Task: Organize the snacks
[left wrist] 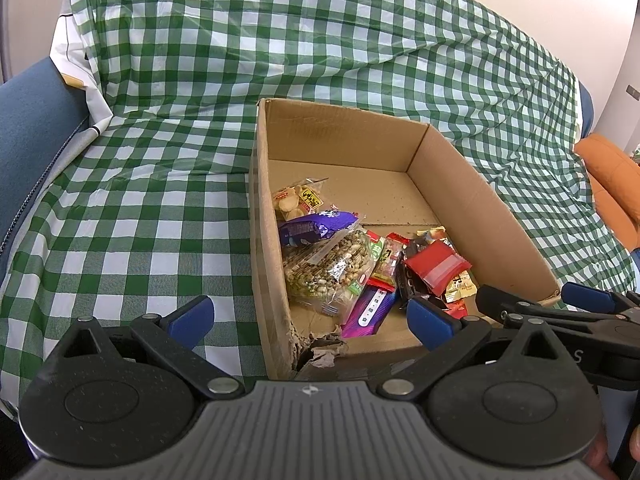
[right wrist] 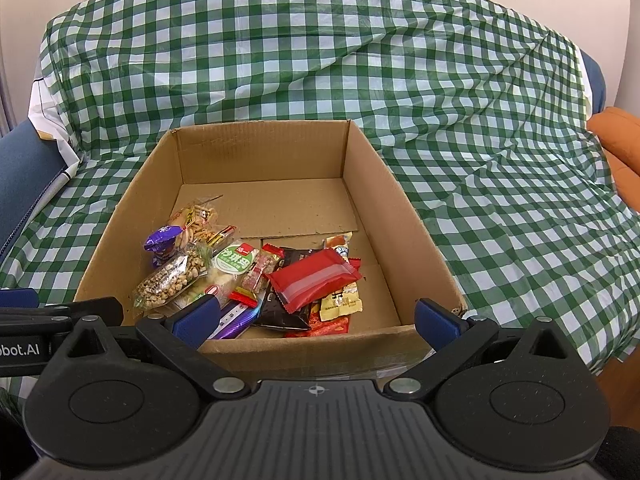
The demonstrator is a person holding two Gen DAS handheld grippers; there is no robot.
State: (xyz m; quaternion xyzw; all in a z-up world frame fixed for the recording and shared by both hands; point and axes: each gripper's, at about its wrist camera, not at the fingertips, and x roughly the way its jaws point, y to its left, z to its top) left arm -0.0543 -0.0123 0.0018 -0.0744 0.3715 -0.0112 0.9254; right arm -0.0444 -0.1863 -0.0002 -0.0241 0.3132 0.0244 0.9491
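Both grippers spread, holding nothing: left gripper [left wrist: 310,316] over the near left corner of the cardboard box [right wrist: 404,216], right gripper [right wrist: 316,318] over its near wall. Snack packets [right wrist: 248,276] piled in the box's near half; lower ones half buried, labels mostly unreadable. Near corner torn. Box sits on green-checked cloth [right wrist: 480,140] draped over blue sofa [left wrist: 32,128]; orange cushion [right wrist: 618,140] cut off at right.

"bobot.AI", first letters cut off, white on black body of left hand-held gripper [right wrist: 24,350], 9 o'clock in right wrist view. Snack wrapper print too small to read.
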